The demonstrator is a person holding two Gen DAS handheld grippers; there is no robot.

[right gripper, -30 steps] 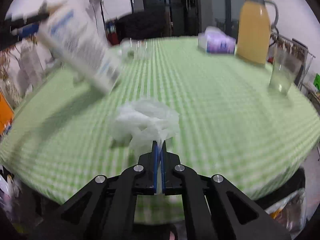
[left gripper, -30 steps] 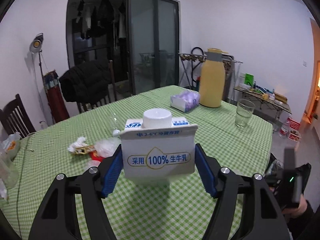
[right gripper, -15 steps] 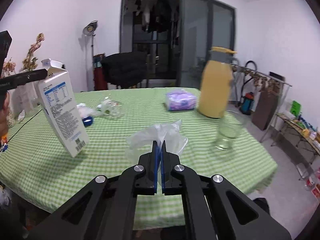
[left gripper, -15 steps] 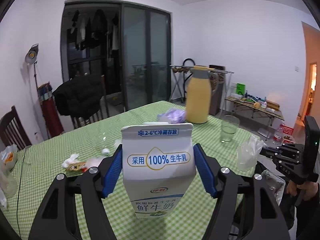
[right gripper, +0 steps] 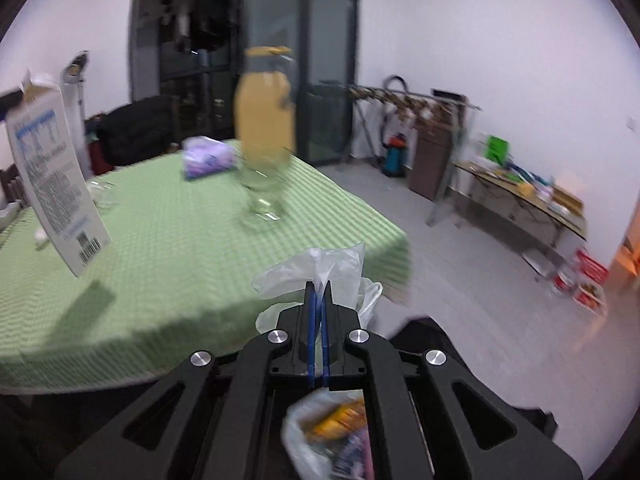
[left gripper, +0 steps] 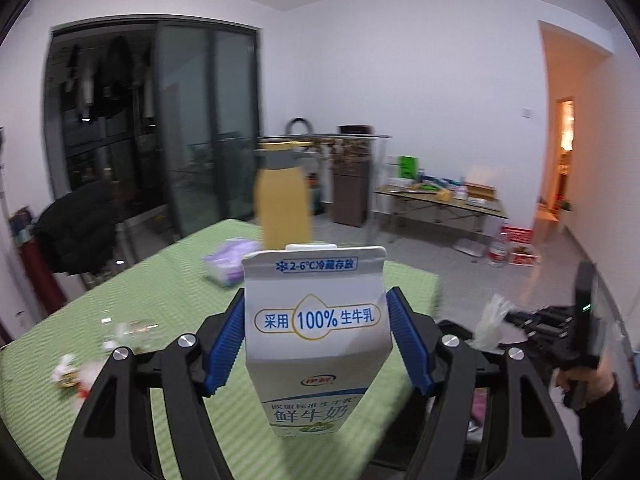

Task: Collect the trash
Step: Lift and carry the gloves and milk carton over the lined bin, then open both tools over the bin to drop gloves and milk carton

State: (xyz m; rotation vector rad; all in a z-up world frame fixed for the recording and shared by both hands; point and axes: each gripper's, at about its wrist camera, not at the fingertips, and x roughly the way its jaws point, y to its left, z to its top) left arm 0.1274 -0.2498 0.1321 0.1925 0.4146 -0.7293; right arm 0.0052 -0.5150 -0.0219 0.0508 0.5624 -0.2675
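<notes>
Up off the table point(left gripper: 168, 292) I held the milk carton point(left gripper: 316, 320) upright in my left fingers point(left gripper: 224, 344), the two blue pads pressed against its sides just under the folded top, so they stood fairly wide apart around it. The carton hung over the near edge of the green checked cloth, with the yellow flask point(left gripper: 283, 196) and a purple tissue pack point(left gripper: 230, 258) behind it toward the far corner. A few crumpled wrappers point(left gripper: 76, 372) lay near the left edge.

My right fingers point(right gripper: 308, 320) were pinched fully together on a thin clear plastic bag point(right gripper: 316, 270), which bunched up above the pads. That hand sat just past the table's right edge, over the grey floor. Below it a second plastic bag point(right gripper: 332, 436) with coloured rubbish inside showed between the black arms, too blurred to make out. From that side the carton point(right gripper: 52, 176) appeared tilted at the left, above the cloth, and a drinking glass point(right gripper: 264, 192) stood in front of the flask point(right gripper: 264, 116).
</notes>
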